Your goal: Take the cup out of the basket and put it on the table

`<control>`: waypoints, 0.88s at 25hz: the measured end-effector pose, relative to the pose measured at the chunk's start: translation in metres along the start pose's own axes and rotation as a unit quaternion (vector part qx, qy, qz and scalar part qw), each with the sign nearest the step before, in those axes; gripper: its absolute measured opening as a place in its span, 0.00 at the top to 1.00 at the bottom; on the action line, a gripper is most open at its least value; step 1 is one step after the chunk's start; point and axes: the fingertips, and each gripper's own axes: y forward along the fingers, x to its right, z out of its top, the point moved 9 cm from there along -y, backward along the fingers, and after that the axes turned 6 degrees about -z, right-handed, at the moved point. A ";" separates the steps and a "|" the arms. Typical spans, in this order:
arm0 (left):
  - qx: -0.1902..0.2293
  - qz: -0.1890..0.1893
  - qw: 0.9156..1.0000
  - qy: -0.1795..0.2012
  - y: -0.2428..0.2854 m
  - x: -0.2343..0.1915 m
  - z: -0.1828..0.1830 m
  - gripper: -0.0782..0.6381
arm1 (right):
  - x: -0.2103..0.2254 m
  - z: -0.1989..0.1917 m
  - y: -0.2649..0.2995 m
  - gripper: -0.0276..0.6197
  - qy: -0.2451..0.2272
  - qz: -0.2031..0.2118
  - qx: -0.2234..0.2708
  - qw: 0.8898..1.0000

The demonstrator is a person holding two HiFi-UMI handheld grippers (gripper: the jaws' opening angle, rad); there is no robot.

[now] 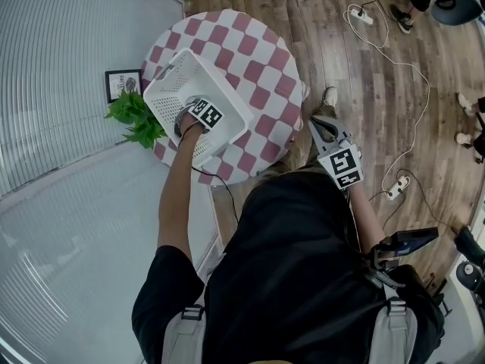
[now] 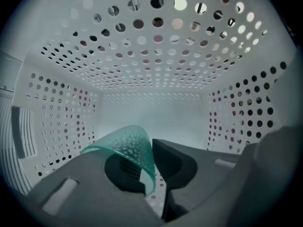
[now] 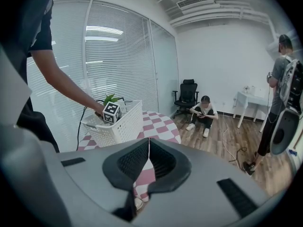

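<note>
Because the cup (image 2: 127, 142) is thin, see-through green plastic, we judge it light and a little springy. Its wall can bend or slip out if we squeeze hard or tilt it. The rim seems the sensible place to hold, one jaw inside and one outside, and this is how the left claw (image 2: 147, 157) has it now: pinching the wall just under the rim. The cup is down inside the white basket (image 2: 156, 56), with holed walls all around it. We cannot tell if it touches the basket floor. The basket sits on the checked table (image 1: 261, 51). The right claw (image 3: 148, 154) hangs beside the table, apart from the basket, its jaws pressed together on nothing.
</note>
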 end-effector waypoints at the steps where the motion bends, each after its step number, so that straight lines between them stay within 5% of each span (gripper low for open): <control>1: 0.004 0.003 1.000 0.002 -0.003 0.000 0.001 0.82 | 0.000 0.000 0.000 0.94 0.000 0.000 0.000 1.000; 22: 0.108 0.048 0.993 -0.007 -0.069 0.003 -0.005 0.82 | -0.018 0.002 0.009 0.94 -0.014 0.025 0.005 1.000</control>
